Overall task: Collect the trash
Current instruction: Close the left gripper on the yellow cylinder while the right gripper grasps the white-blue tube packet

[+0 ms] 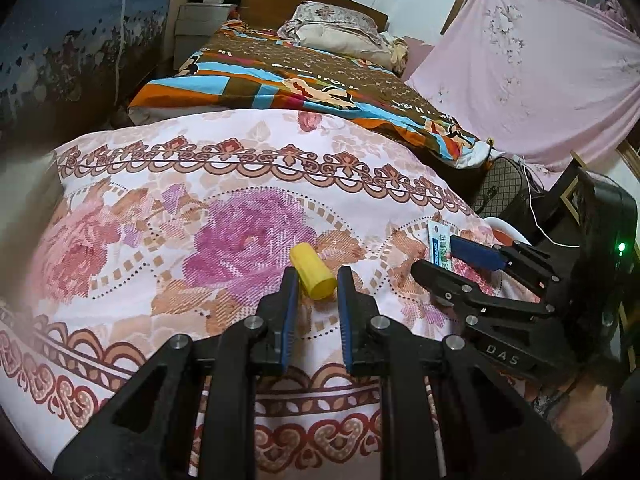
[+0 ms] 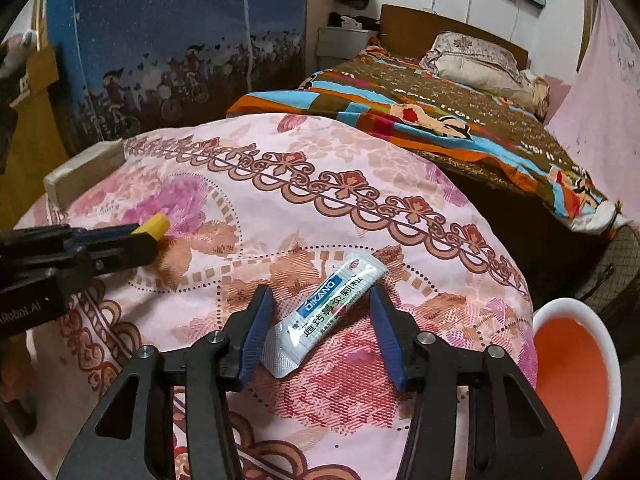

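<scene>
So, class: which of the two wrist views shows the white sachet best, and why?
The right wrist view: the white sachet lies whole between the open right gripper, its print legible. In the left wrist view only its far end shows, the rest hidden behind the right gripper's finger.

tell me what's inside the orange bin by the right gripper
The orange bin shows only bare orange lining inside; no trash is visible. Its lower part is cut off by the frame edge, so that area cannot be seen.
</scene>
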`<state>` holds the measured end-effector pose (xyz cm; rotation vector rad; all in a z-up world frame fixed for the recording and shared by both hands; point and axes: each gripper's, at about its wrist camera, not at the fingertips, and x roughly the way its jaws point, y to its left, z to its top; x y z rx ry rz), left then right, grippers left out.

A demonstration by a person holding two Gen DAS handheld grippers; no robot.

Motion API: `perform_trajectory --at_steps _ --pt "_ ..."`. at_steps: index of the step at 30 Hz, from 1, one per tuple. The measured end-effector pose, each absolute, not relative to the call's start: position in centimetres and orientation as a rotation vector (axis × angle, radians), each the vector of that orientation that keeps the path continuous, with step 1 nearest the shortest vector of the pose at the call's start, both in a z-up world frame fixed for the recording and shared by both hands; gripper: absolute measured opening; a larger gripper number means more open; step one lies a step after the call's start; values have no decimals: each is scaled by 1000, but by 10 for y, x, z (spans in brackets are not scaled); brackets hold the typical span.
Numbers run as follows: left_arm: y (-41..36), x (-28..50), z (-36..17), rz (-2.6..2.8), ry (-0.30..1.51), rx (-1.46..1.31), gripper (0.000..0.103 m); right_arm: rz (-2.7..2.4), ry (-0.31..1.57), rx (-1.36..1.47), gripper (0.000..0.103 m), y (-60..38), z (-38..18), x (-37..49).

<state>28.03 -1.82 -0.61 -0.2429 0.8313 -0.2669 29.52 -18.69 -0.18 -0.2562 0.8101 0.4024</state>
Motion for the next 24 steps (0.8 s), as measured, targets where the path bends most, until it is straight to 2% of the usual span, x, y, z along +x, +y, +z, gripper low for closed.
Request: perform_trajectory --at_steps 4,5,6,11,19,24 --pt "-17 280 -7 -266 830 -244 4 395 795 -303 23 -180 -3 291" --pt "-17 280 -7 -266 829 -242 4 395 792 -314 15 -178 -3 291" --pt "-17 279 -7 -267 828 -240 4 392 788 -323 12 -177 -4 290" --pt "-19 275 -3 -273 807 -227 4 377 756 -334 6 -176 -1 287" --pt "-27 265 6 -296 746 -187 4 381 706 -270 4 -185 7 283" --pt "-31 264 8 -301 742 -169 4 397 738 -244 4 -186 4 289"
